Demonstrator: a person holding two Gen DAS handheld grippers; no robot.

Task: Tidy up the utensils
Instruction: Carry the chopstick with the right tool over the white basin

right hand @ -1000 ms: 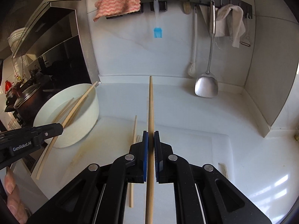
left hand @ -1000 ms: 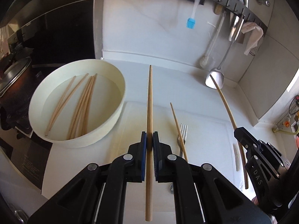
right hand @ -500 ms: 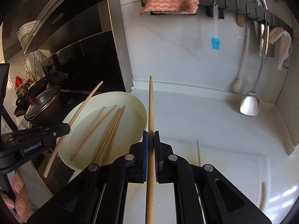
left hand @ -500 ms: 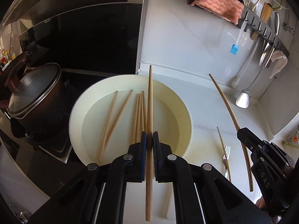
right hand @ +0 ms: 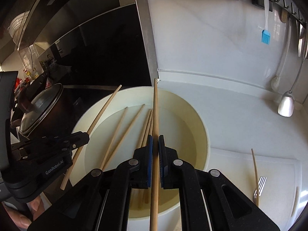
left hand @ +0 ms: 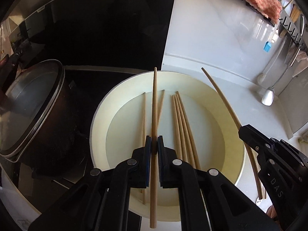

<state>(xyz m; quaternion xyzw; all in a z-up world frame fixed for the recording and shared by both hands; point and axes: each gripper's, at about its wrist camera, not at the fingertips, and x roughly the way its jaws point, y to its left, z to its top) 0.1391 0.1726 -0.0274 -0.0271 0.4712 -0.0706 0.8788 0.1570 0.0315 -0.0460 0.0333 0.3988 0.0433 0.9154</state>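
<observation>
left claw: the left gripper [left hand: 154, 144] is clamped on one wooden chopstick [left hand: 154, 115], its blue pads pinching the stick at about the middle of its length.
right claw: the right gripper [right hand: 155, 144] is likewise clamped on a second chopstick [right hand: 155, 127], gripped at roughly the same place along the stick.
where the sticks are: each chopstick runs straight ahead out of its claw and also trails back beneath it; both forward ends hang over the cream basin [left hand: 100, 115], which lies directly below and ahead of both claws.
already in the basin: loose chopsticks [left hand: 181, 127] lie flat on its floor, some just right of the left claw's stick, some partly hidden under it.
left outside: a further chopstick [right hand: 255, 173] and a fork [right hand: 259, 186] lie on the white board [right hand: 231, 165], well off to the right of the right claw.
how it handles: judged light, thin and stiff, with smooth round wood that could roll or swivel between the pads; no likely fragility.
where to hold: a mid-length pinch, as here, looks balanced, so neither end sags.
pose, left: the claw tilts steeply downward over the near half of the basin, with the right claw close by on its right.
pose, right: it also points downward, less steeply by the look of it, with the left claw and the person's fingers [right hand: 28, 211] at its lower left.
nearby hazard: a lidded pot [left hand: 30, 105] sits just left of the basin, beside the left claw.
</observation>
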